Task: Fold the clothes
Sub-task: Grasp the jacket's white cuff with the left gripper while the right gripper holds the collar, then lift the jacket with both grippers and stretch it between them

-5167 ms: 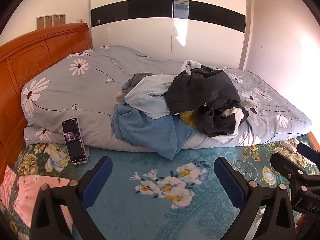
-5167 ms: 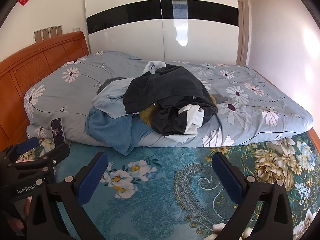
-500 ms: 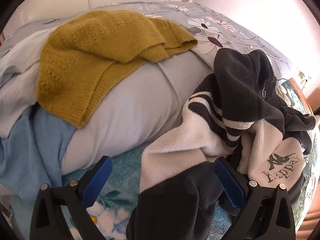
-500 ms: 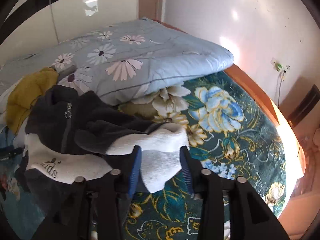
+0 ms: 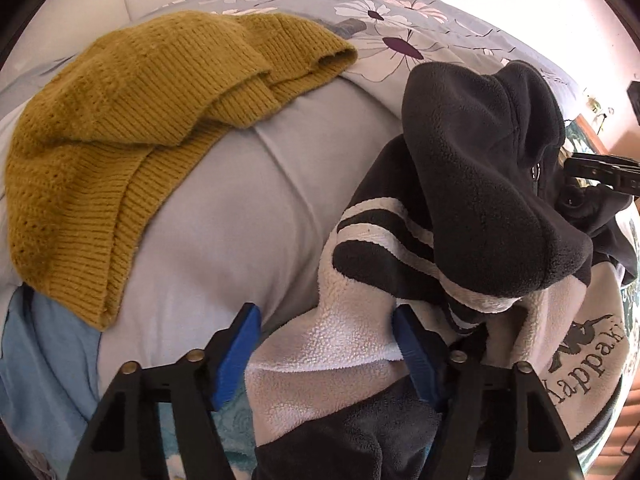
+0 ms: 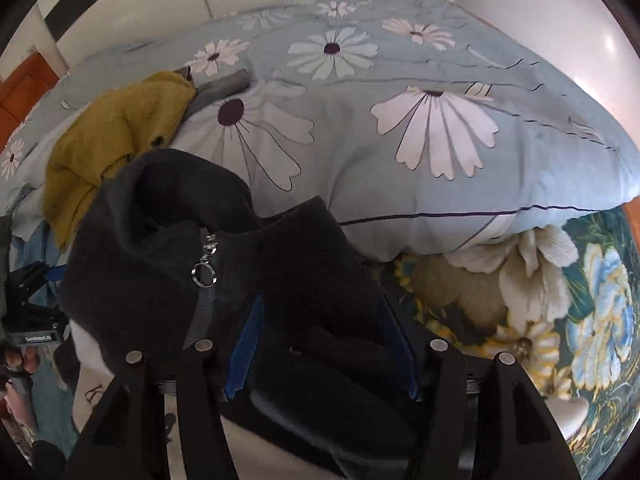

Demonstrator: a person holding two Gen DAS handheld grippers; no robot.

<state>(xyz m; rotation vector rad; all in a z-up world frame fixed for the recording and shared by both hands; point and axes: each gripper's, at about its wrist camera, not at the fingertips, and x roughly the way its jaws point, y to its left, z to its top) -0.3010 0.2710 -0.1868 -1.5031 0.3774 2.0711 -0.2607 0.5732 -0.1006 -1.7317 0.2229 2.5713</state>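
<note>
- Lying bunched on the teal floral bedsheet [image 6: 600, 320] at the front edge of the rolled light-blue daisy-print quilt [image 6: 400, 120]: dark grey and white fleece zip jacket [image 5: 472, 184], part draped up against the quilt roll. No containers in view; bed holds everything.
- Left gripper [image 5: 326, 354], blue pads: jaws partway closed w/ white fleece section of jacket between them. Right pad presses the fabric; left pad looks just beside it, contact unclear. Reads as closing, firm clamp not confirmed.
- Right gripper [image 6: 320, 354], blue pads: jaws at mid width, dark fleece fold fills the gap and touches both pads; fabric gripped.
- Right gripper's black frame shows at right edge of left wrist view, touching jacket's dark part near the zip.
- Jacket orientation: crumpled, no clean long axis. Collar/hood end stands up toward quilt; metal ring zip pull [image 6: 204, 274] hangs down at front. White panel w/ "Kappa" logo [image 5: 588, 360] faces up on lower right in left view. Striped sleeve runs diagonally from left gripper up-right.
- Mustard-yellow knit sweater [image 5: 140, 120] lies on top of the quilt roll, left of jacket, not touching it in left view.
- Light-blue garment [image 5: 44, 360] sits below sweater at left edge.
</note>
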